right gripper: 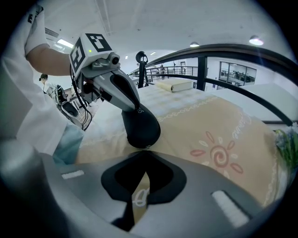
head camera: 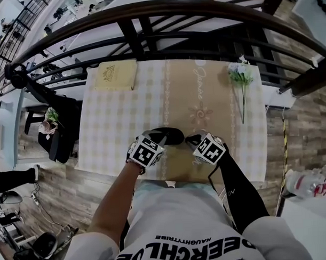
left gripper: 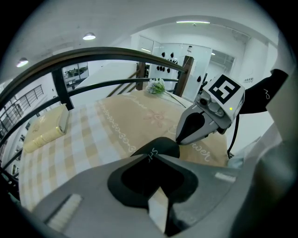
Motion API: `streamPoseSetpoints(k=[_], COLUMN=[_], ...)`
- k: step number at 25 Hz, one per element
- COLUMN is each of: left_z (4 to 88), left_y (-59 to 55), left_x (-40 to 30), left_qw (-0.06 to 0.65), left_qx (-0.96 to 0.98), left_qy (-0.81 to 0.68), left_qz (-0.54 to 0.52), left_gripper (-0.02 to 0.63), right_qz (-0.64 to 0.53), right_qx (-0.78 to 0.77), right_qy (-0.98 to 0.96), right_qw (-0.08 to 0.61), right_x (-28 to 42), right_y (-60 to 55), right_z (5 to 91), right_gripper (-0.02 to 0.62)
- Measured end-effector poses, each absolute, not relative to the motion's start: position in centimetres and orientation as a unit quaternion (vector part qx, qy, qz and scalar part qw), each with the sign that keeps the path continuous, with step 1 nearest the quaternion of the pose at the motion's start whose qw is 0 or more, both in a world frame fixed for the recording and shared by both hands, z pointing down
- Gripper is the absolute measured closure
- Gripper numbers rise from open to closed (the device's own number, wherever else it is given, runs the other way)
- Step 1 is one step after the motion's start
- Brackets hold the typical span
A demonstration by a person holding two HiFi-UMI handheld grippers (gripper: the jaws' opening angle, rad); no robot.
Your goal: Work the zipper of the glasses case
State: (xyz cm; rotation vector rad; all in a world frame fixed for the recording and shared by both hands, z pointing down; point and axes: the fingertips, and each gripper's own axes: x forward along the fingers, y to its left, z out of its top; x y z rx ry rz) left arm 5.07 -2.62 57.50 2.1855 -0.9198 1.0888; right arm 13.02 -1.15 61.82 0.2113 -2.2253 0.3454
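Observation:
A black glasses case (head camera: 172, 134) lies on the tan runner near the table's front edge. My left gripper (head camera: 159, 139) comes down onto its left end and is shut on the case; the right gripper view shows its dark fingers (right gripper: 125, 95) clamped on the case (right gripper: 142, 132). My right gripper (head camera: 191, 138) is shut, its tips pinched at the case's right end, where a small zipper pull seems to sit. In the left gripper view the case (left gripper: 163, 146) sits just past my jaws, with the right gripper (left gripper: 179, 140) touching its far end.
A pale yellow box (head camera: 116, 75) lies at the table's back left. An artificial flower sprig (head camera: 241, 79) lies at the back right. A dark curved railing (head camera: 148, 26) runs behind the table. The person's torso is close against the front edge.

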Motion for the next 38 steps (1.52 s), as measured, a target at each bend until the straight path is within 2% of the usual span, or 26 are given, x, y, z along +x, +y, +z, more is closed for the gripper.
streamPoseSetpoints(k=[31, 38], left_z=[57.6, 57.8], left_y=[-2.6, -2.6], left_x=[5.1, 5.1], left_qw=[0.262, 0.235], left_qx=[0.826, 0.835], left_qy=[-0.306, -0.292], left_qz=[0.394, 0.403], left_gripper=[0.575, 0.577], right_qz=[0.163, 0.164], right_qx=[0.104, 0.109], right_qy=[-0.879, -0.879], right_qw=[0.435, 0.434], right_x=[12.3, 11.8], right_y=[1.2, 1.4], right_z=[61.6, 62.0], right_gripper=[0.566, 0.566])
